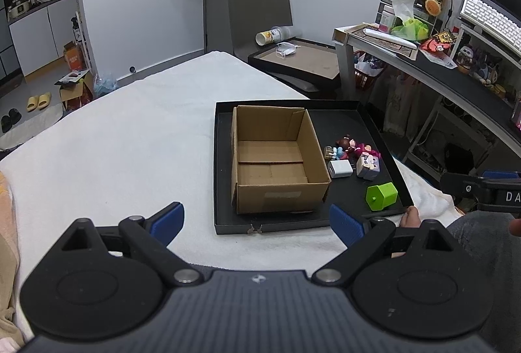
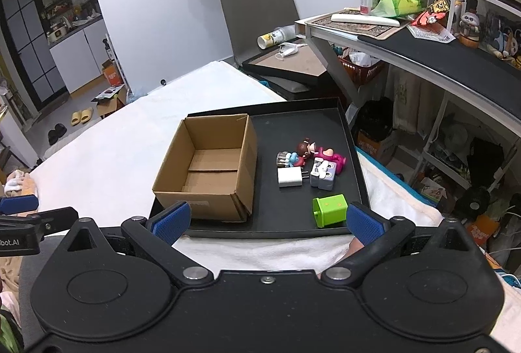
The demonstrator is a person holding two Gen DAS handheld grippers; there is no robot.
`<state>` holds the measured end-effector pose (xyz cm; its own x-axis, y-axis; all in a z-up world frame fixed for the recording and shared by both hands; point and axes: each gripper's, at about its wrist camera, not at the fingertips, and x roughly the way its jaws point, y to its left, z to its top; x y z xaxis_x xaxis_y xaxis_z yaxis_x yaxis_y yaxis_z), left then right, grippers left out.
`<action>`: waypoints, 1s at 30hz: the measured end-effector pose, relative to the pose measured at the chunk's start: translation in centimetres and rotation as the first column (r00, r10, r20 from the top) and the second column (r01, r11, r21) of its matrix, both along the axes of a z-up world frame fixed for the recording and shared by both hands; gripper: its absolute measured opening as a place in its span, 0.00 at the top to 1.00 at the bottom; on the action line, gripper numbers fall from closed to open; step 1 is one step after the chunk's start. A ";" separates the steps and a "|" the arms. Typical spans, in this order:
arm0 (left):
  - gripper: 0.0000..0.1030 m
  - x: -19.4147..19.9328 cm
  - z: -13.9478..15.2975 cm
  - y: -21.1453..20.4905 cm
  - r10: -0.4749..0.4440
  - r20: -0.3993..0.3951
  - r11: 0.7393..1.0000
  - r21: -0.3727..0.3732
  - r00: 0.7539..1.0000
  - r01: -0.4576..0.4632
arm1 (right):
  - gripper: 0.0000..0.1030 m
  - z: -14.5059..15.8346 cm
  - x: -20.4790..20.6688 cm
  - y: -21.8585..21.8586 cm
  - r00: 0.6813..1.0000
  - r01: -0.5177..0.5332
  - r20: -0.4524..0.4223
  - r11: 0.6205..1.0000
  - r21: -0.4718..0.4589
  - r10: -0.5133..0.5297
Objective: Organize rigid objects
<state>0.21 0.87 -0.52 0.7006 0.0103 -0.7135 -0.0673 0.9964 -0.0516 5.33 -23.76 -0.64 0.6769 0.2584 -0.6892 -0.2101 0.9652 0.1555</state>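
Item one: the cardboard box (image 2: 208, 167) sits open-topped and empty in the left half of the black tray (image 2: 355, 164), its left and near walls close against the tray's left and near edges. Right of the box, on the tray floor, lie the loose objects. A white charger (image 2: 289, 176) lies just beside a grey-and-white cube toy (image 2: 323, 175), prongs toward it. Behind these, a small blue figure (image 2: 293, 158) and a pink doll figure (image 2: 322, 153) lie on their sides, touching or nearly touching; exact contact cannot be told. A green block (image 2: 329, 210) lies tipped over near the tray's near right corner, apart from the others.

The right gripper (image 2: 267, 221) hangs above the tray's near edge, fingers spread wide and holding nothing. Its left pad (image 2: 171, 223) shows in front of the box's near wall, its right pad (image 2: 363, 223) just right of the green block; contact with either cannot be confirmed.

The left gripper (image 1: 257, 221) is likewise spread wide and empty, hanging over the white cloth (image 1: 130, 141) short of the tray's near left corner, box (image 1: 276, 157) ahead of it. The tray (image 1: 224, 170) rests on the cloth near its right edge.
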 end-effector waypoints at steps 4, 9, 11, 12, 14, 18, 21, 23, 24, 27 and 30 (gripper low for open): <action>0.08 0.6 -0.4 0.2 0.004 -0.008 1.000 0.004 1.000 -0.004 | 0.00 -0.6 0.6 0.1 1.000 -0.001 -0.014 1.000 0.002 0.001; 0.08 1.4 -1.1 0.6 0.009 -0.023 1.000 -0.003 1.000 -0.009 | 0.00 -1.5 1.5 -0.1 0.999 -0.012 -0.033 1.000 0.024 0.013; 0.08 1.8 -1.4 0.8 0.011 -0.028 1.000 -0.002 1.000 -0.011 | 0.00 -1.9 1.9 -0.1 0.999 -0.028 -0.039 0.999 0.034 0.029; 0.08 2.0 -1.6 0.9 0.015 -0.031 1.000 -0.004 0.999 -0.015 | 0.00 -2.0 2.1 -0.1 0.999 -0.033 -0.040 0.999 0.031 0.034; 0.08 2.4 -1.9 1.1 0.021 -0.036 1.000 -0.010 0.999 -0.022 | 0.00 -2.3 2.8 -0.1 0.998 -0.036 -0.044 0.999 0.018 0.036; 0.08 3.2 -2.6 1.6 0.032 -0.040 0.999 -0.018 0.999 -0.033 | 0.00 -3.3 4.5 -0.4 0.997 -0.029 -0.067 1.000 0.008 0.030; 0.08 3.7 -3.3 2.0 0.039 -0.047 0.999 -0.027 0.998 -0.040 | 0.00 -4.3 5.9 -0.7 0.995 -0.020 -0.096 1.000 0.003 0.020; 0.08 4.2 -3.7 2.3 0.042 -0.053 0.998 -0.034 0.998 -0.044 | 0.00 -5.2 7.0 -0.8 0.991 -0.020 -0.130 1.000 0.004 0.020; 0.08 4.4 -3.8 2.4 0.044 -0.057 0.998 -0.037 0.997 -0.046 | 0.01 -5.5 7.5 -0.9 0.990 -0.016 -0.141 1.000 0.001 0.016; 0.08 5.2 -4.3 3.0 0.048 -0.061 0.998 -0.047 0.997 -0.051 | 0.01 -6.6 8.8 -1.1 0.985 -0.008 -0.173 1.000 0.001 0.009; 0.08 6.0 -4.6 3.3 0.056 -0.067 0.997 -0.051 0.996 -0.060 | 0.01 -7.7 10.2 -1.2 0.977 -0.002 -0.214 1.000 -0.001 0.002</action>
